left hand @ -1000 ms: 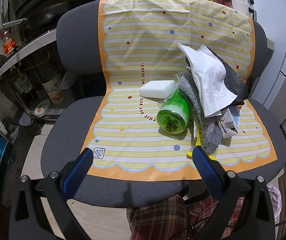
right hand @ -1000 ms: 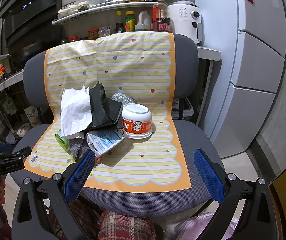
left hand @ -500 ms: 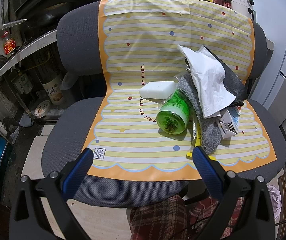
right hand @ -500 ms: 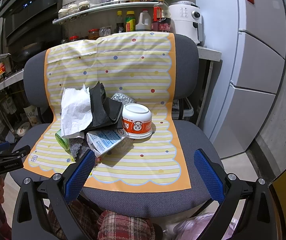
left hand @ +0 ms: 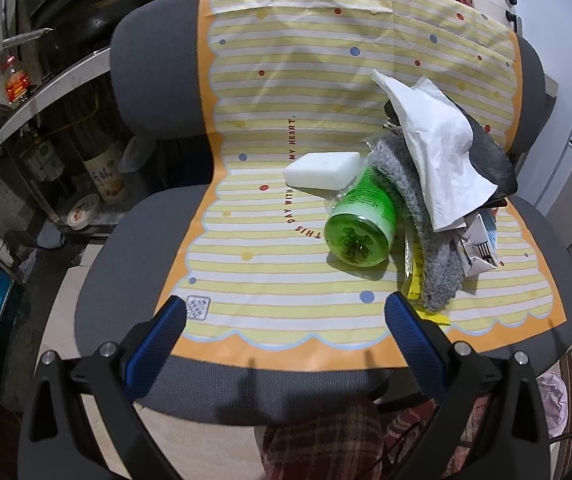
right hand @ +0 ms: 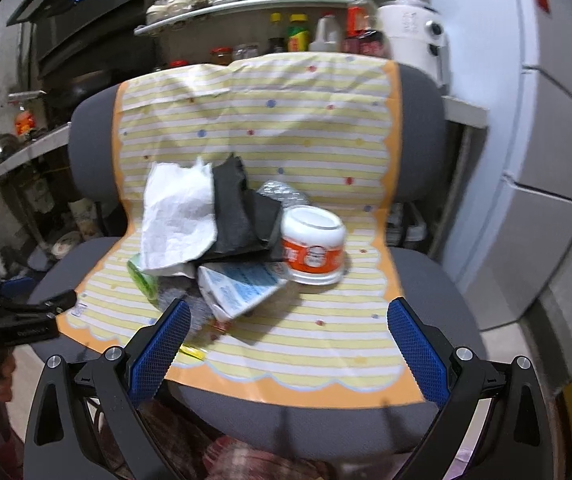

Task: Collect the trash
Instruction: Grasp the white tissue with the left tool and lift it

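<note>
While nothing has yet been picked up, both grippers hover low in their frames, at the front edge of the chair (left hand: pixel 98 300). The left gripper (left hand: pixel 286 320) is spread wide and empty; the right gripper (right hand: pixel 287 322) is likewise released and holds nothing, its blue ribbed pads (right hand: pixel 415 350) framing the heap. A plaid-clad knee (left hand: pixel 317 440) shows at bottom centre of the left view.

Beyond the fingers lies a glossy striped mat (left hand: pixel 246 280), draped over seat and backrest, probably to keep the grey mesh clean. The trash sits right of centre on it. Nearest in the left view is a fuzzy grey cloth (left hand: pixel 433 280) trailing toward the front edge, over a yellow wrapper (left hand: pixel 415 276). A green translucent bottle (left hand: pixel 359 232) lies on its side, base toward the camera, touching a white rounded block (left hand: pixel 321 170) behind it. In the right view a crumpled blue-white carton (right hand: pixel 238 286) lies in front, and an upturned white-and-orange bowl (right hand: pixel 313 246) stands beside it. A creased white tissue (right hand: pixel 178 216) drapes over a black matte folded piece (right hand: pixel 238 216), topping the heap. Crinkled clear plastic (right hand: pixel 282 194) peeks out behind.

Judged from the pose, the loose, light pieces on top would come away first; the round bottle may roll.
</note>
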`<state>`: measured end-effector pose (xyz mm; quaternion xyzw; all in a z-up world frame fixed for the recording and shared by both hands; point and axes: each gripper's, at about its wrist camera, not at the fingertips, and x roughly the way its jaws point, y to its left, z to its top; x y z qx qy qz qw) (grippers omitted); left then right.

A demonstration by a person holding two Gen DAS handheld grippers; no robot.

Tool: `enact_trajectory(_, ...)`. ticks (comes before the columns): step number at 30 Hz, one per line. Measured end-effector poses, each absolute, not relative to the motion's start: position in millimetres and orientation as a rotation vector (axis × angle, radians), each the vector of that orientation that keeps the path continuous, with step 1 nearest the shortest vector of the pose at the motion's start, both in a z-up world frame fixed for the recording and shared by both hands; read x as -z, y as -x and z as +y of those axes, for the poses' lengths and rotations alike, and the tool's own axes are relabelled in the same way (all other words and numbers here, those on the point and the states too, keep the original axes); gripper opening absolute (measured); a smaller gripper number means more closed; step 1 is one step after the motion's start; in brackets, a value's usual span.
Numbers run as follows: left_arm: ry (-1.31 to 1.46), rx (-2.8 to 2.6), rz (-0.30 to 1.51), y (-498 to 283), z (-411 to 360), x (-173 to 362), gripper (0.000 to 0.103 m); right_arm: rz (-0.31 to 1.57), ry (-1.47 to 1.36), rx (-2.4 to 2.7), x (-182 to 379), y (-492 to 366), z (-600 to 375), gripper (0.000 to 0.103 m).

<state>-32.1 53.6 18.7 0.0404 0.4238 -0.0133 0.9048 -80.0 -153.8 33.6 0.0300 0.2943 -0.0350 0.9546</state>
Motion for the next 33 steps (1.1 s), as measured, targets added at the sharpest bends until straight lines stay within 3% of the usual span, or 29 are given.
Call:
enact_trajectory(10, -0.104, 0.195, 0.82, -2, 10, -37, 0.096, 0.567, -0.053, 0.088, -29, 64, -167, 0.097)
enact_trajectory(14, -0.097, 0.239, 0.831, -26, -13, -38, 0.078, 0.564, -0.062, 0.118, -27, 66, -181, 0.097)
enact_trajectory(19, -0.071, 0.3, 0.824, -49, -30, -38, 0.067, 0.571, -0.093, 0.129, -20, 68, -197, 0.097)
enact_trajectory(22, -0.05, 0.328, 0.841, -64, -35, -33, 0.052, 0.572, -0.107, 0.126, -18, 71, -202, 0.097)
enact_trajectory(25, -0.015, 0.353, 0.836, -63, -30, -37, 0.023, 0.566, -0.097, 0.125, -18, 73, -203, 0.097)
enact_trajectory(26, -0.001, 0.377, 0.812, -57, -27, -43, 0.007, 0.562, -0.093, 0.128, -18, 75, -202, 0.097)
enact_trajectory(27, 0.004, 0.391, 0.788, -50, -24, -49, 0.002, 0.559, -0.092, 0.131, -18, 76, -202, 0.097)
enact_trajectory(33, 0.013, 0.359, 0.638, -1, 16, -87, 0.001, 0.557, -0.101, 0.099, -19, 75, -193, 0.097)
